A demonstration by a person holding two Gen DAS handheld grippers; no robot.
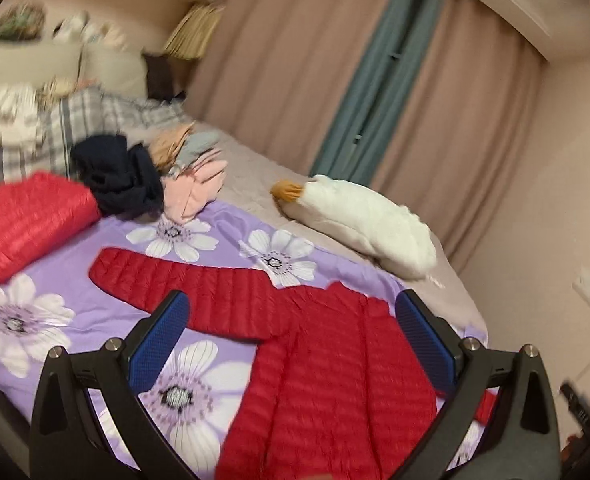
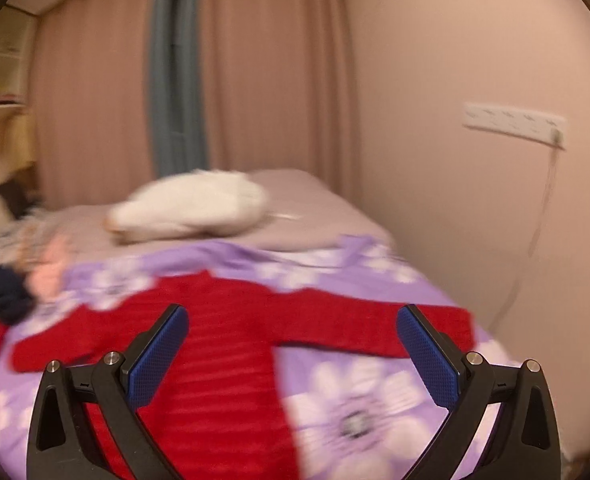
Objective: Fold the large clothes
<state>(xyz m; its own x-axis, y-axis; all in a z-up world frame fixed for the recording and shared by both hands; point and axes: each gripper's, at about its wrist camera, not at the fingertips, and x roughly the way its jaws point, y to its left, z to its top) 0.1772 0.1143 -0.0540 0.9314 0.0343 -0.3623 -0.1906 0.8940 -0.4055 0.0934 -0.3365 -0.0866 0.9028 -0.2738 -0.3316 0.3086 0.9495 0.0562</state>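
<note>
A red quilted jacket (image 1: 327, 364) lies flat on a purple flowered sheet (image 1: 47, 312), both sleeves spread out to the sides. My left gripper (image 1: 293, 300) is open and empty, held above the jacket's chest and left sleeve. In the right wrist view the same jacket (image 2: 223, 344) lies spread, blurred by motion. My right gripper (image 2: 293, 312) is open and empty above the jacket's body, its right finger over the right sleeve (image 2: 375, 328).
A folded red quilted garment (image 1: 27, 220) lies at the left. A heap of dark blue, pink and grey clothes (image 1: 147, 176) sits behind it. A white plush toy (image 1: 363, 220) lies near the curtains. The wall (image 2: 475, 200) with a socket strip runs close along the bed's right side.
</note>
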